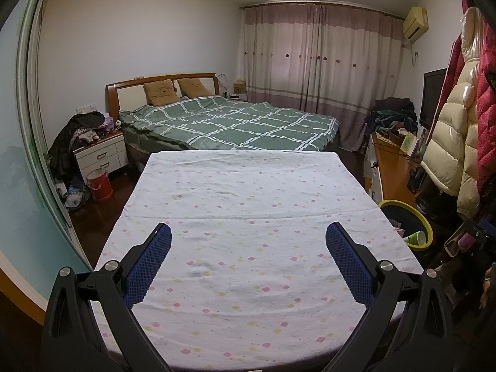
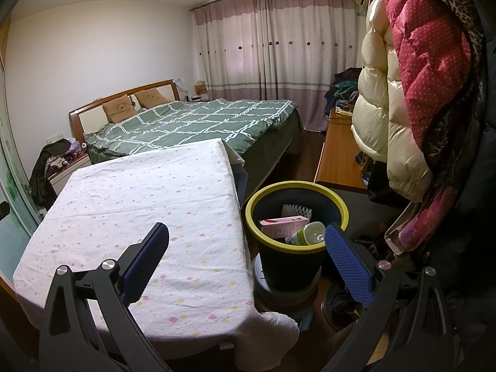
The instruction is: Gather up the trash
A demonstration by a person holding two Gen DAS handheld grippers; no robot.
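Both grippers empty, jaws spread wide. Left gripper (image 1: pixel 248 241) hangs over the cloth-covered surface (image 1: pixel 248 186), no trash visible on it. Bin (image 2: pixel 322 190) sits just right of the surface, w/ a pink box (image 2: pixel 280 227), a bottle (image 2: pixel 310 232) and white foam net (image 2: pixel 296 209) inside. Looks like the task's about done, unless sth lies out of view. Right gripper (image 2: pixel 246 238) view looks down into the bin; left view only catches the bin's rim (image 1: pixel 426 228) and the bottle end, but shows the whole surface plus a red bucket (image 1: pixel 99 184) far left.

Bedroom with green-quilted bed (image 1: pixel 229 124), drawn curtains (image 1: pixel 319 59), white walls.
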